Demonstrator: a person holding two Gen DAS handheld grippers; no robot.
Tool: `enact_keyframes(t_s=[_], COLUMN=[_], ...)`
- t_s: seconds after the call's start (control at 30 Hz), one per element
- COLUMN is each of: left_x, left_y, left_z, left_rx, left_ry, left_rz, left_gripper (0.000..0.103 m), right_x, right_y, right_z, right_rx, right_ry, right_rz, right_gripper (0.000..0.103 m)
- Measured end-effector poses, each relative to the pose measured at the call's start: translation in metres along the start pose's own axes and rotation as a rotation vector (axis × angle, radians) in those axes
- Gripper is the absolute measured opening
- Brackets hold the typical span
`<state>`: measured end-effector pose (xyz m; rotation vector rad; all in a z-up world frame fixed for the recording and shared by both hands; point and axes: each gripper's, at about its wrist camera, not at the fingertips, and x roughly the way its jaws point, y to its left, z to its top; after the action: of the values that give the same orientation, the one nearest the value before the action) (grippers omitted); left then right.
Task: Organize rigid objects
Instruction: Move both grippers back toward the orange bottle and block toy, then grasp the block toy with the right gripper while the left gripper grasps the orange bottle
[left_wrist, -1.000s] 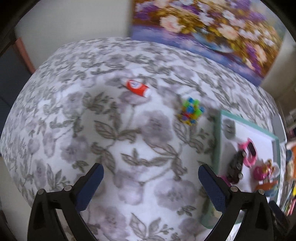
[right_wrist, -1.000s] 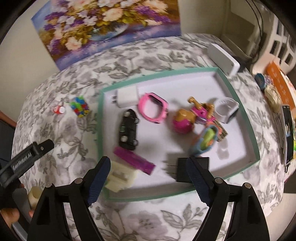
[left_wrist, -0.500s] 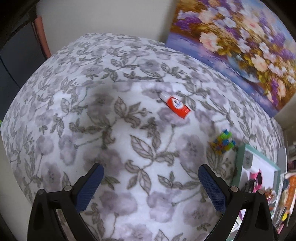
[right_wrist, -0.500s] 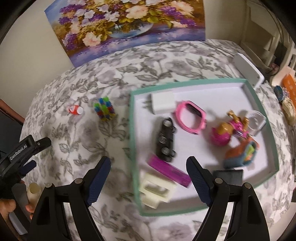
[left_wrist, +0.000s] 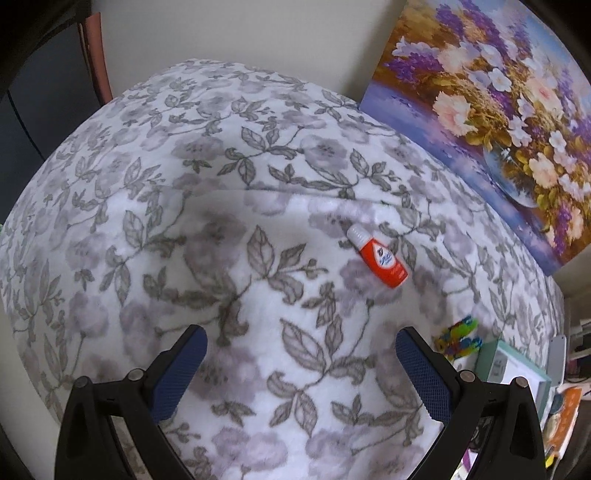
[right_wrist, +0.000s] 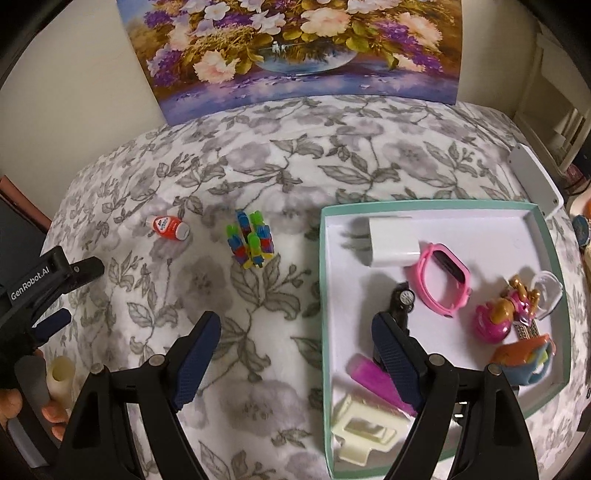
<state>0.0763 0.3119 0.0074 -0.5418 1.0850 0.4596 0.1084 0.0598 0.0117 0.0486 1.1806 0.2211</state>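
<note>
1. Two strays lay outside the tray (right_wrist: 546, 240): an orange bottle (left_wrist: 380, 256) ahead-right of the left claw (left_wrist: 301, 373), and a block cluster (right_wrist: 251, 240) ahead of the right claw (right_wrist: 295, 354).
2. Both claws gaped wide, empty (a fetching step, I judged); next, the left should advance and straddle the bottle.

Soft, dim indoor light; fisheye bends the edges, corners go black, and cloth (left_wrist: 229, 258) beyond the fingers blurs.

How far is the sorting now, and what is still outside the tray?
Mostly done: the tray holds many items, such as the pink watch. Both claws, left and right, are open and empty. Left on the cloth: red bottle and colourful block toy.
</note>
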Motion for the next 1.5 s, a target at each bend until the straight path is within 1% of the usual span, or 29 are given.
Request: enact_keyframes(t_s=[0.23,0.5,0.6,0.67,0.73,0.83,1.0,1.1,1.27,1.4,1.5], left_x=[0.022,0.039,0.047,0.054,0.06,0.071,0.082,0.085,0.089,0.091,0.094], left_y=[-0.012,-0.033,-0.037,-0.039,-0.042,-0.047,-0.052,-0.057,-0.058,-0.056,-0.058], left_z=[0.01,0.019,0.021,0.024,0.025,0.027,0.031,0.035,0.039,0.037,0.033], left_rx=[0.0,0.07,0.076,0.072,0.084,0.099,0.115,0.168,0.259,0.316,0.351], left_ry=[0.02,0.012,0.012,0.012,0.011,0.02,0.011,-0.006,0.007,0.017,0.025], left_rz=[-0.032,-0.055,-0.069,-0.084,-0.086,-0.1,-0.106,-0.109,-0.13,-0.123,-0.128], left_gripper=[0.103,0.103,0.103,0.103,0.102,0.098,0.098,0.098,0.098,0.098,0.099], right_x=[0.015,0.034,0.045,0.052,0.058,0.065,0.075,0.08,0.086,0.088,0.088], right_y=[0.004,0.018,0.026,0.03,0.032,0.032,0.033,0.031,0.03,0.029,0.029], right_z=[0.015,0.029,0.032,0.033,0.033,0.036,0.043,0.045,0.045,0.045,0.046], right_rx=[-0.008,-0.035,-0.058,-0.071,-0.079,-0.08,-0.081,-0.081,-0.076,-0.071,-0.069], right_ry=[0.0,-0.005,0.006,0.017,0.024,0.025,0.026,0.035,0.052,0.06,0.054], right_rz=[0.002,0.017,0.016,0.015,0.015,0.01,0.018,0.024,0.027,0.022,0.021], right_gripper=[0.084,0.083,0.076,0.069,0.067,0.066,0.062,0.061,0.061,0.06,0.054])
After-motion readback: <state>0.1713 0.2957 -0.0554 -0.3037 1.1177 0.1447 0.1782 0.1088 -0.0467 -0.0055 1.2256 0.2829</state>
